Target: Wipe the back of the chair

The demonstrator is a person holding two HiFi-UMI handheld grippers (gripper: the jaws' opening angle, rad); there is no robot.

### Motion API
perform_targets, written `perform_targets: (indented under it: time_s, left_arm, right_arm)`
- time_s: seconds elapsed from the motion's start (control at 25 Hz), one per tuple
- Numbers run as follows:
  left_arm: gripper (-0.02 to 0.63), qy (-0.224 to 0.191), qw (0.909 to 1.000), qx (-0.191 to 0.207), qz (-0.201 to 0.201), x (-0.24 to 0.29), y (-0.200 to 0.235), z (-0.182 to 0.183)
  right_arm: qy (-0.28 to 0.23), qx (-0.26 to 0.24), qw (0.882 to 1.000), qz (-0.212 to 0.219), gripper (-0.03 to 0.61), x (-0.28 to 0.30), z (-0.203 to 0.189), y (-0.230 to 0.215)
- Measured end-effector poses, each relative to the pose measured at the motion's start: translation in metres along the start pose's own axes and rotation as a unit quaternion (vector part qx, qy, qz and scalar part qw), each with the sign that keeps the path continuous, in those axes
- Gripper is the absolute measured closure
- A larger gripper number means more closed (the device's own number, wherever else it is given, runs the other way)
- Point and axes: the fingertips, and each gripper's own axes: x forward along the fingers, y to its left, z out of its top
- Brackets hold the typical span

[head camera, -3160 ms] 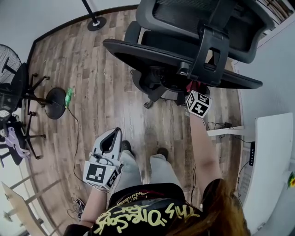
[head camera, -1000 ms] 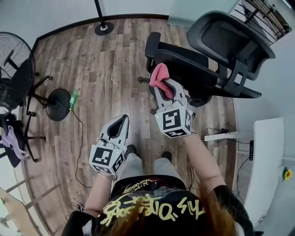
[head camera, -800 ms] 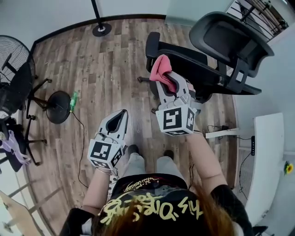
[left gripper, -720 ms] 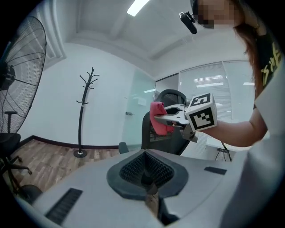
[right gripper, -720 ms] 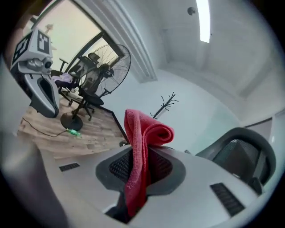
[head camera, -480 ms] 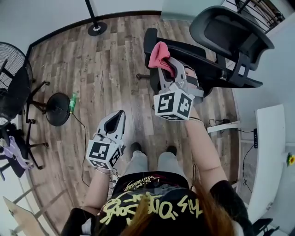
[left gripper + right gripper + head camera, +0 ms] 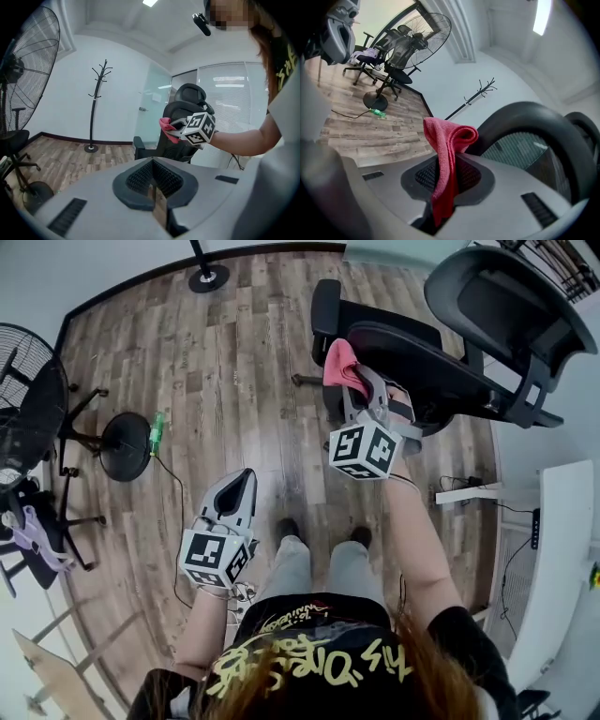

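Left claw (image 7: 241,486) low, jaws together, nothing between. Right claw (image 7: 356,385) raised ahead, arm extended, clamped on pink cloth (image 7: 337,365).

I'm in an office: a black mesh swivel chair (image 7: 497,306), more wheeled chairs (image 7: 370,58) by the wall, a white desk (image 7: 562,549), a coat stand (image 7: 95,111), a pedestal fan (image 7: 28,371), a glass door (image 7: 152,112) and window blinds (image 7: 234,89), over a wood-plank floor (image 7: 216,362).

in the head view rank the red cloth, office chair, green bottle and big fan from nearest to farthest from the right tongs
From the right tongs:
1. red cloth, clamped in them
2. office chair, just beyond
3. green bottle, floor at left
4. big fan, far left edge
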Motion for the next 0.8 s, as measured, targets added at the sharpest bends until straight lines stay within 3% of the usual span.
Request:
perform_targets:
  time_s: [0.24, 0.8]
  left_arm:
    - [0.621, 0.020, 0.9996, 0.006, 0.020, 0.003, 0.020, -0.016]
    - [0.620, 0.029, 0.9975, 0.016, 0.062, 0.014, 0.050, -0.041]
  right_arm:
    - [0.033, -0.008, 0.999, 0.018, 0.517, 0.032, -0.043, 0.039]
    - [0.144, 0.043, 0.985, 0.089, 0.517, 0.101, -0.153, 0.121]
